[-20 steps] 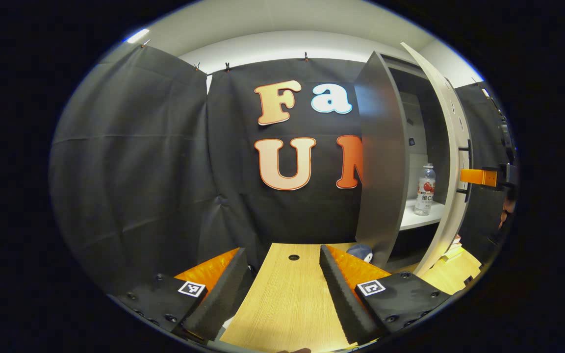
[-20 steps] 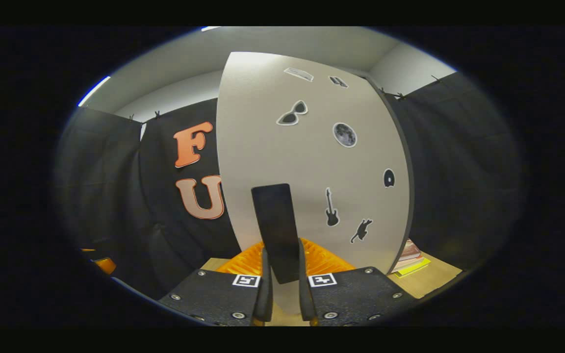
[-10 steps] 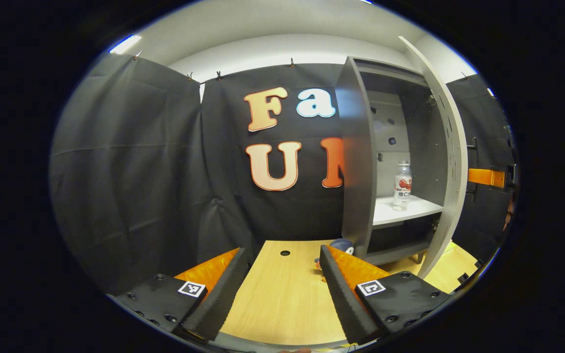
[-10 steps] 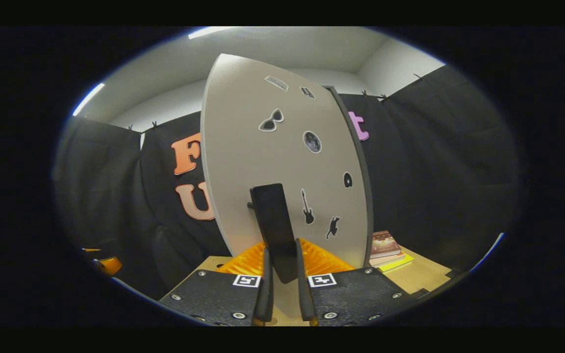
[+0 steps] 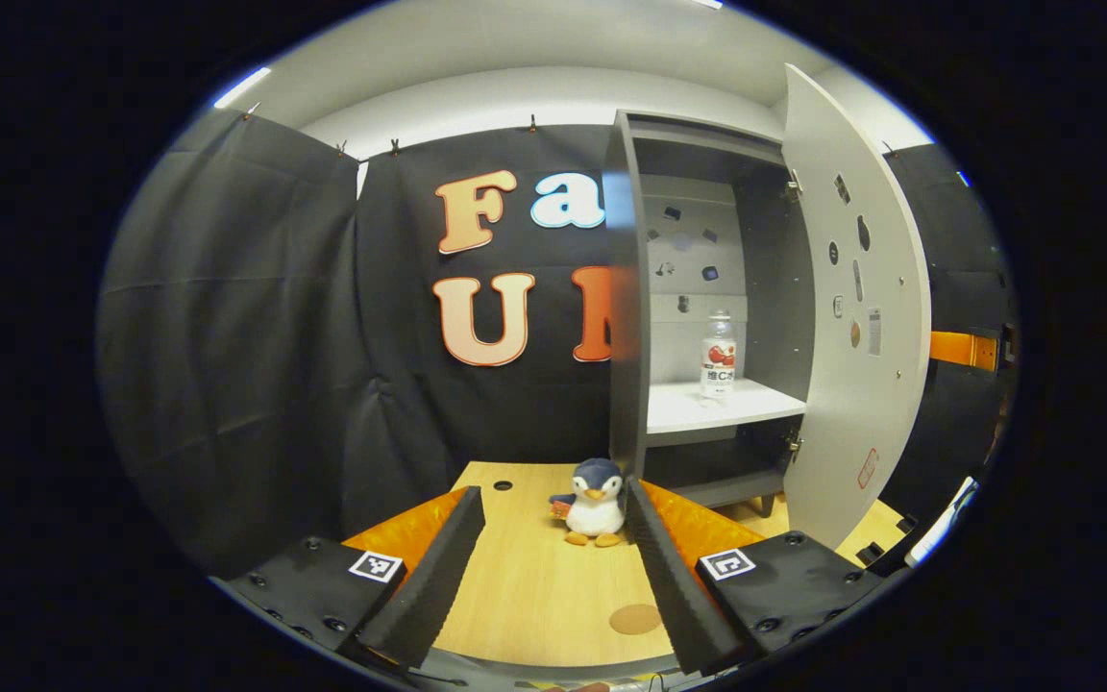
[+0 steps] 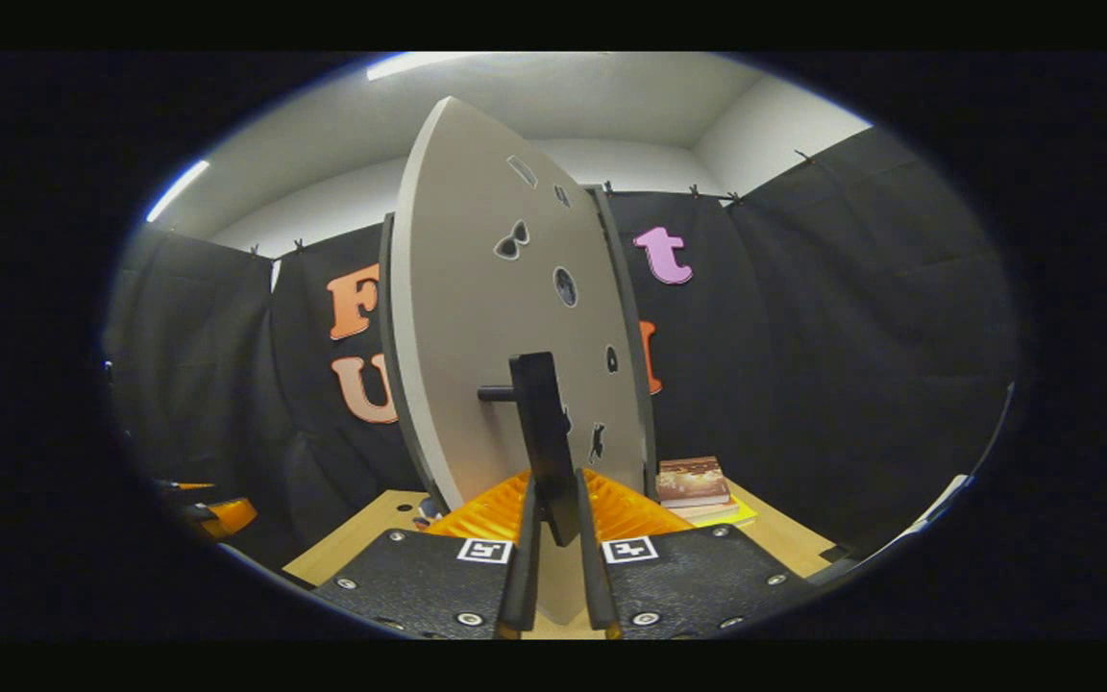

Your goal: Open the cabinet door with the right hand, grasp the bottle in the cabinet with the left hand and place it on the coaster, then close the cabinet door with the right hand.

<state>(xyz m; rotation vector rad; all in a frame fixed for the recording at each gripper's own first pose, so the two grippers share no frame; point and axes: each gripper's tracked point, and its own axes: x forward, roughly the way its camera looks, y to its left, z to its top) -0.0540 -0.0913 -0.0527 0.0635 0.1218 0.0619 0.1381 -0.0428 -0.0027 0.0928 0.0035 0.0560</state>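
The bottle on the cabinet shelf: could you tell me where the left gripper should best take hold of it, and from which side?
Probably the bottle by its straight body, around the label, from the cabinet's open front. It stands upright on the shelf, and the door is swung wide.

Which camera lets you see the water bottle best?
The left gripper view. There the bottle stands upright on the white shelf inside the open cabinet, in plain sight. In the right gripper view the cabinet door faces the camera and stands in front of the cabinet's inside.
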